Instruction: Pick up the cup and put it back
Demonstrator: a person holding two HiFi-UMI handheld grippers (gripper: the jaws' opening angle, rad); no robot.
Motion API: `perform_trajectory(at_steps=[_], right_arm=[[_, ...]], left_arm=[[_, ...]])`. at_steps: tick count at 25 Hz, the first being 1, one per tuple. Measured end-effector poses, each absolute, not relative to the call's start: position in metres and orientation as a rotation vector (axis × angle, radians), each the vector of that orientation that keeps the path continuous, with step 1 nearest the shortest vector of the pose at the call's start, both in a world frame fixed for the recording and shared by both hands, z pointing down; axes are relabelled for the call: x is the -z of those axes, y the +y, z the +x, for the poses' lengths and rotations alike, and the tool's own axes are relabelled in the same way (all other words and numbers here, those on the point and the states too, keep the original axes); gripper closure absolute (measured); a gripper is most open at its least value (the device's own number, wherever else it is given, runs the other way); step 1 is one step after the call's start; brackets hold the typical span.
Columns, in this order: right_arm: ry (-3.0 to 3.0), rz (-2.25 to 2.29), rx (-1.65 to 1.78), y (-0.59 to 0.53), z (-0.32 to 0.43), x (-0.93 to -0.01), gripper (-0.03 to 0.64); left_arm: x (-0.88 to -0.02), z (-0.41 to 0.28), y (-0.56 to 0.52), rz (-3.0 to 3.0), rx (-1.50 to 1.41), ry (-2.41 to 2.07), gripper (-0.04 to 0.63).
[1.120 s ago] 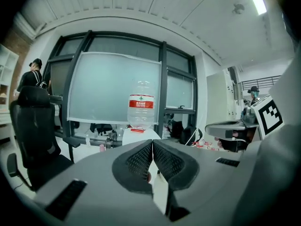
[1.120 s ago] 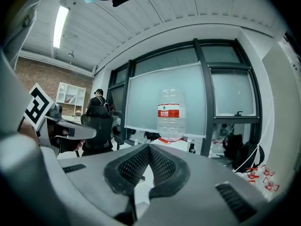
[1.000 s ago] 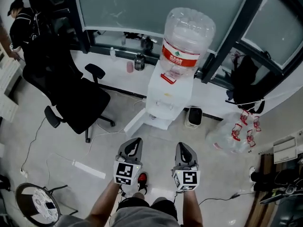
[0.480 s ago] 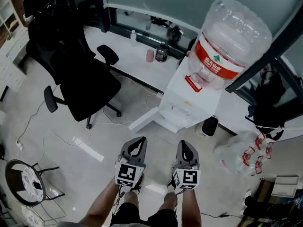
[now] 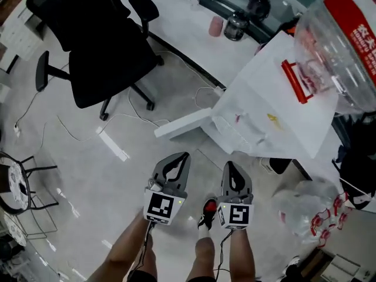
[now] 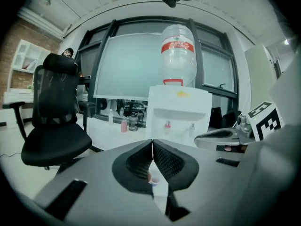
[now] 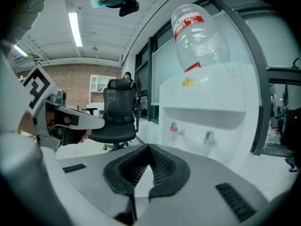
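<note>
A small pink cup (image 5: 217, 25) stands on the white ledge by the window, next to a glass jar (image 5: 235, 24); in the left gripper view the pink cup (image 6: 124, 125) is small and far off. Both grippers hang side by side over the floor, well short of the ledge. My left gripper (image 5: 181, 157) is shut and empty, its tips meeting (image 6: 153, 142). My right gripper (image 5: 230, 165) is shut and empty too (image 7: 148, 147). Both point toward the white water dispenser (image 5: 276, 104), with its two taps (image 7: 173, 127) ahead of the right one.
A big clear water bottle (image 5: 343, 34) tops the dispenser. A black office chair (image 5: 97, 46) stands at the left, with cables and a white power strip (image 5: 111, 144) on the floor. A dark bin (image 5: 276, 165) and plastic bags (image 5: 308, 210) lie at the right.
Both grippers have sunk lower and moved toward the dispenser, which now looms larger at the right. Both stayed shut. The chair has slid toward the upper left of the head view.
</note>
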State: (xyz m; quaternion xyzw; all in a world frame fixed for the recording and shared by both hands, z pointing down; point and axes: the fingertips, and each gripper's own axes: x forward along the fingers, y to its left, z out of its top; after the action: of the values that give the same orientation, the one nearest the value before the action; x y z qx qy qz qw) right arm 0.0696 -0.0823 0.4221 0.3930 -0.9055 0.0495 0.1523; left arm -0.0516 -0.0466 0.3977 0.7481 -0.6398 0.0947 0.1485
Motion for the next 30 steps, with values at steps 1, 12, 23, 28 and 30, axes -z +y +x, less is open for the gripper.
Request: perform_trajectory(at_steps=[1, 12, 23, 28, 30], right_arm=[[-2.597, 1.109, -0.142, -0.086, 0.070, -0.442, 0.606], [-2.516, 0.986, -0.159, -0.112, 0.078, -0.646, 0.606], [-2.486, 0.992, -0.153, -0.142, 0.073, -0.774, 0.606], [-2.449, 0.995, -0.106, -0.164, 0.072, -0.809, 0.606], [-2.428, 0.969, -0.073, -0.170, 0.072, -0.817, 0.605]], left_arm=[[-0.416, -0.050, -0.049, 2.148, -0.291, -1.843, 0.572], [-0.601, -0.038, -0.060, 2.077, -0.327, -1.852, 0.572], [-0.739, -0.039, -0.081, 2.046, -0.367, -1.839, 0.572], [-0.774, -0.044, -0.093, 2.025, -0.384, -1.844, 0.572], [-0.779, -0.045, -0.095, 2.020, -0.387, -1.843, 0.572]])
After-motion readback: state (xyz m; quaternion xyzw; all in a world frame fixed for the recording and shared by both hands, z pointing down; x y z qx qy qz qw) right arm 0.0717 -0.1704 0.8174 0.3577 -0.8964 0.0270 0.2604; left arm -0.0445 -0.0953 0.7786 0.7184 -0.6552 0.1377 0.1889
